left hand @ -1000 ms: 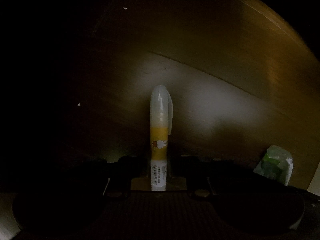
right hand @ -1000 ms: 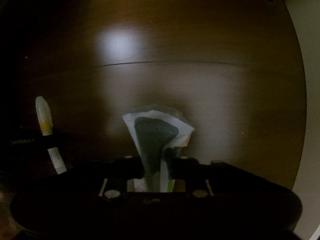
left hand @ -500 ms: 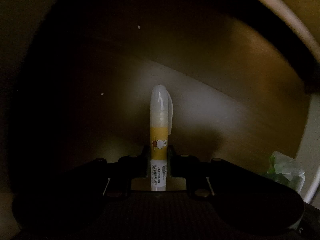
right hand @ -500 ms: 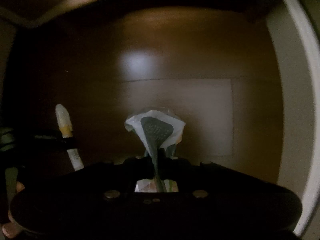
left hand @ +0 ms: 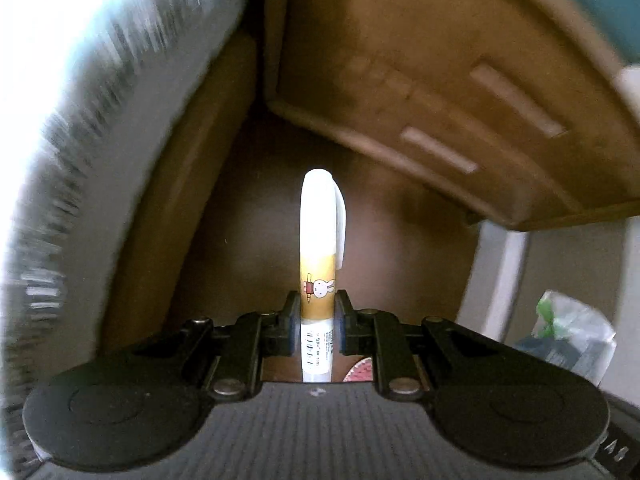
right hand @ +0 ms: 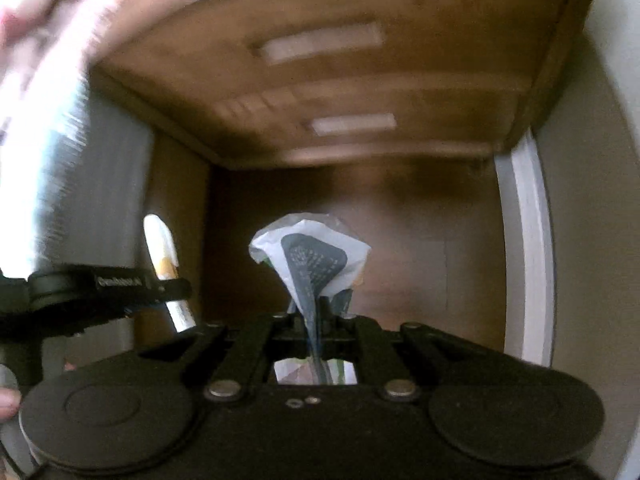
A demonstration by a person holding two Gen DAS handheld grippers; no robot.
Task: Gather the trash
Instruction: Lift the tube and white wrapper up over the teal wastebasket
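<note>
My left gripper (left hand: 318, 312) is shut on a yellow and white pen (left hand: 319, 240) with a translucent cap and a rabbit print; the pen stands straight out between the fingers. My right gripper (right hand: 318, 314) is shut on a crumpled white and dark grey plastic wrapper (right hand: 310, 258), held upright. The wrapper also shows at the right edge of the left wrist view (left hand: 572, 336). The pen (right hand: 162, 248) and the left gripper (right hand: 100, 286) show at the left of the right wrist view. Both are held in the air.
The underside of a brown wooden table (right hand: 340, 68) with two pale strips fills the upper part of both views. A white leg or frame (right hand: 528, 248) runs down the right. A blurred grey-white surface (left hand: 80, 140) is at the left. Dark wooden floor lies beyond.
Both grippers have tilted up and away from the dark floor, each with its item. The views have brightened and the table's underside has come into sight.
</note>
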